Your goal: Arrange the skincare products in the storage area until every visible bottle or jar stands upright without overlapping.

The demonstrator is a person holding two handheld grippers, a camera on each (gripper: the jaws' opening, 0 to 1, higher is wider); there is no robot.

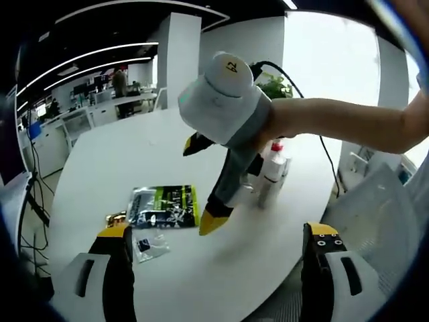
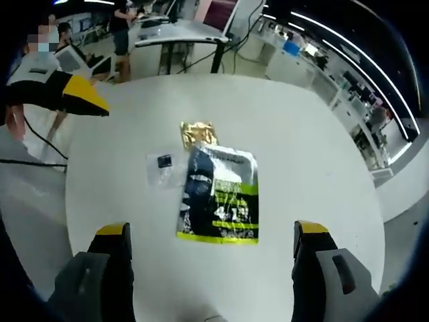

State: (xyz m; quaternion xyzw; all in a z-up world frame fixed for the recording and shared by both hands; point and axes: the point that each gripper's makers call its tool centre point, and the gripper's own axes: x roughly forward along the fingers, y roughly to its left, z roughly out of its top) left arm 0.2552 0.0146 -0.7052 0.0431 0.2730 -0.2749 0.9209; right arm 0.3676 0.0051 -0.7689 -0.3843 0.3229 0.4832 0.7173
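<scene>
A small cluster of skincare bottles [image 1: 271, 171] stands upright on the round white table [image 1: 134, 147]; one is white with a red cap, and the rest are partly hidden behind my right gripper [image 1: 204, 184]. That gripper hangs over the table just left of the bottles, jaws apart, held by a person's hand. My left gripper [image 1: 218, 268] is open above the near table edge and holds nothing. In the right gripper view my right gripper [image 2: 211, 268] is open above a black and green sachet [image 2: 218, 194].
On the table lie the black and green sachet [image 1: 164, 206], a gold sachet [image 1: 115, 218] [image 2: 198, 133] and a small clear packet [image 1: 147, 247] [image 2: 163, 168]. A yellow tip of my left gripper [image 2: 80, 94] enters at the left. Office desks and people stand beyond the table.
</scene>
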